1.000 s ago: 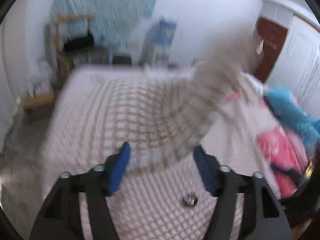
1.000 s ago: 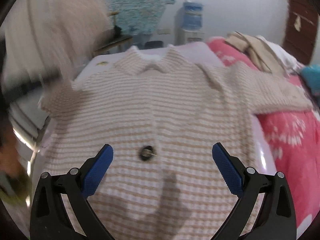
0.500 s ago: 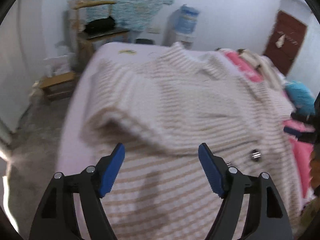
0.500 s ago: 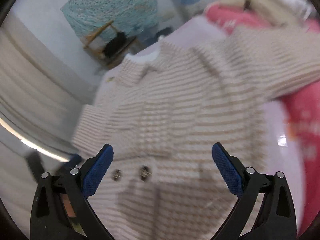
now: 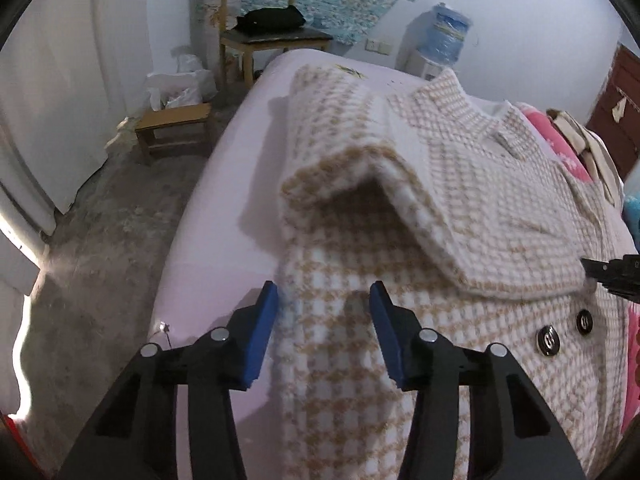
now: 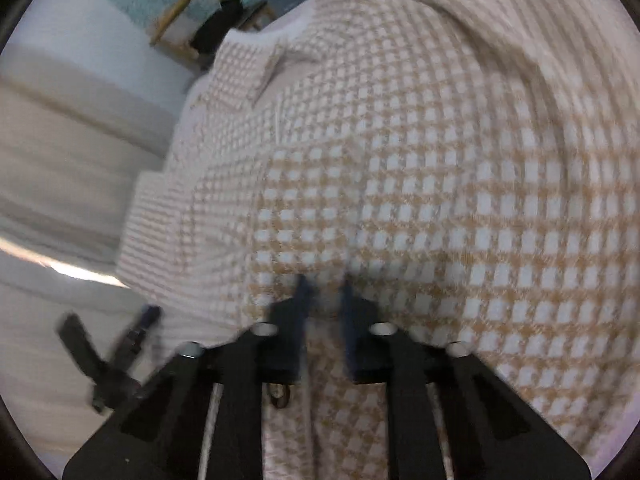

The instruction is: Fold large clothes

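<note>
Houndstooth jacket (image 5: 460, 208) lies front-up on the lilac bed (image 5: 224, 216), collar at the far end, left sleeve (image 5: 384, 184) already folded across the chest so the body narrows into a rectangle. Left gripper (image 5: 323, 300) has just been closing, its jaws part-open and straddling the near left edge of the fabric, pads not yet pressing, likely lining up a hem pinch. Right gripper (image 6: 325, 292) has just snapped closed and is pinching the checked cloth, probably to anchor the right side for the next fold
</note>
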